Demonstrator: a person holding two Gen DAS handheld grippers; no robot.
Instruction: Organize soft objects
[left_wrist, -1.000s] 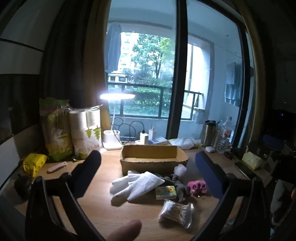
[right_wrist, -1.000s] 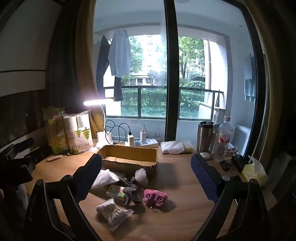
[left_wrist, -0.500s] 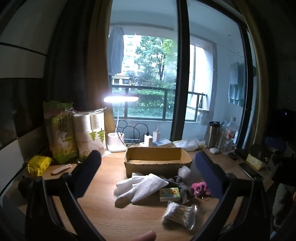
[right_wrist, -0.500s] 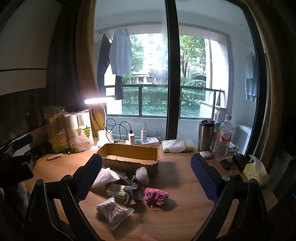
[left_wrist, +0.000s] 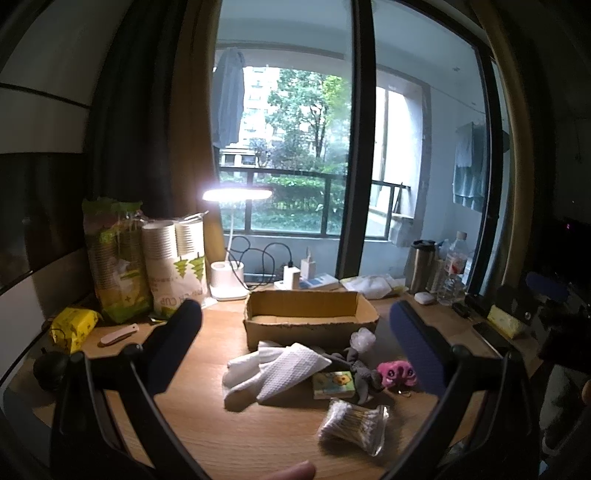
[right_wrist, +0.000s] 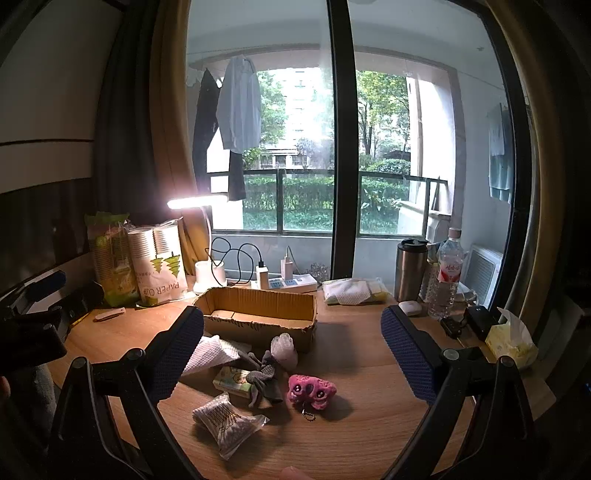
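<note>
An open cardboard box (left_wrist: 310, 319) (right_wrist: 258, 314) stands mid-desk. In front of it lie white cloths (left_wrist: 273, 369) (right_wrist: 208, 354), a grey sock (left_wrist: 360, 371) (right_wrist: 264, 380), a pink plush toy (left_wrist: 397, 373) (right_wrist: 312, 391), a small white soft lump (left_wrist: 362, 338) (right_wrist: 284, 347), a small tissue pack (left_wrist: 333, 384) (right_wrist: 232, 380) and a bag of cotton swabs (left_wrist: 352, 424) (right_wrist: 225, 424). My left gripper (left_wrist: 295, 354) is open and empty above the desk, short of the pile. My right gripper (right_wrist: 291, 354) is open and empty, also short of it.
A lit desk lamp (left_wrist: 236, 236), paper-cup packs (left_wrist: 173, 266), a yellow packet (left_wrist: 72, 328) and a small knife (left_wrist: 118, 334) stand at the left. A power strip (right_wrist: 288, 284), steel mug (right_wrist: 410, 269), water bottle (right_wrist: 445, 277), folded cloths (right_wrist: 351, 290) and tissues (right_wrist: 511, 343) are at the back and right.
Both views have shifted slightly: the left gripper has risen and tilted a little, so the desk items sit lower in frame. Both grippers stay open. No item has moved.
</note>
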